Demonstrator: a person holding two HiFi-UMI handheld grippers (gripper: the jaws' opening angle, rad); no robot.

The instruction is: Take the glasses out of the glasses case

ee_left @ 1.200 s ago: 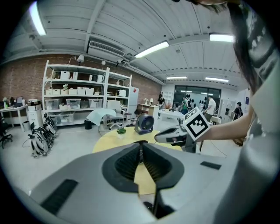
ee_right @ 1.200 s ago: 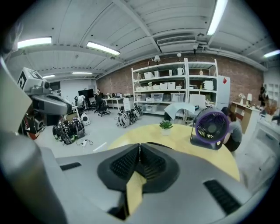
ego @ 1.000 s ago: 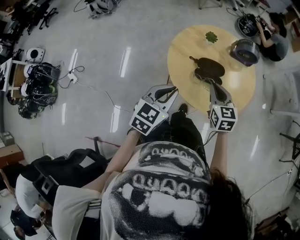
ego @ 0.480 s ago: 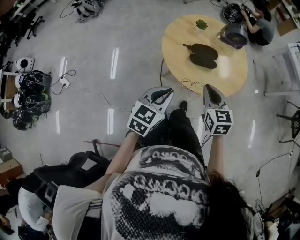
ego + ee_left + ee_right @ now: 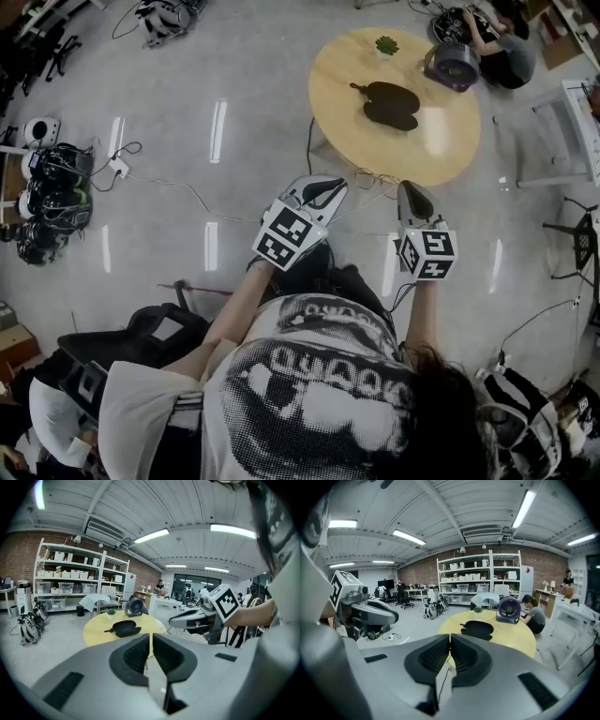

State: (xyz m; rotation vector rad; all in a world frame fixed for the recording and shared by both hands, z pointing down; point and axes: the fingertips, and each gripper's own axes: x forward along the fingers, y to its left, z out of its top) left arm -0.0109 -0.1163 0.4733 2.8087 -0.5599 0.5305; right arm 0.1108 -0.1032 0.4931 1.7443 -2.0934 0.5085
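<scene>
A pale, glossy floor (image 5: 187, 122) fills most of the head view, with cables trailing across it. On it stands a round wooden table (image 5: 431, 141), ahead of me and a little to my right, well apart from both my grippers.

I hold the two grippers out in front of my chest, above the floor and short of the table. My left gripper (image 5: 334, 186) points toward the table's near edge; in the left gripper view its ribbed black fingers (image 5: 138, 653) are pressed together at the tips and hold nothing. My right gripper (image 5: 410, 191) sits just beside it, its fingers (image 5: 464, 656) likewise closed tip to tip on nothing.

A purple desk fan (image 5: 452, 64) stands at the table's far right edge, with a person (image 5: 533, 613) seated just behind it.

The dark glasses case (image 5: 384, 103) lies flat near the table's middle, touched by neither gripper.

A small green potted plant (image 5: 386, 44) sits at the far rim.
</scene>
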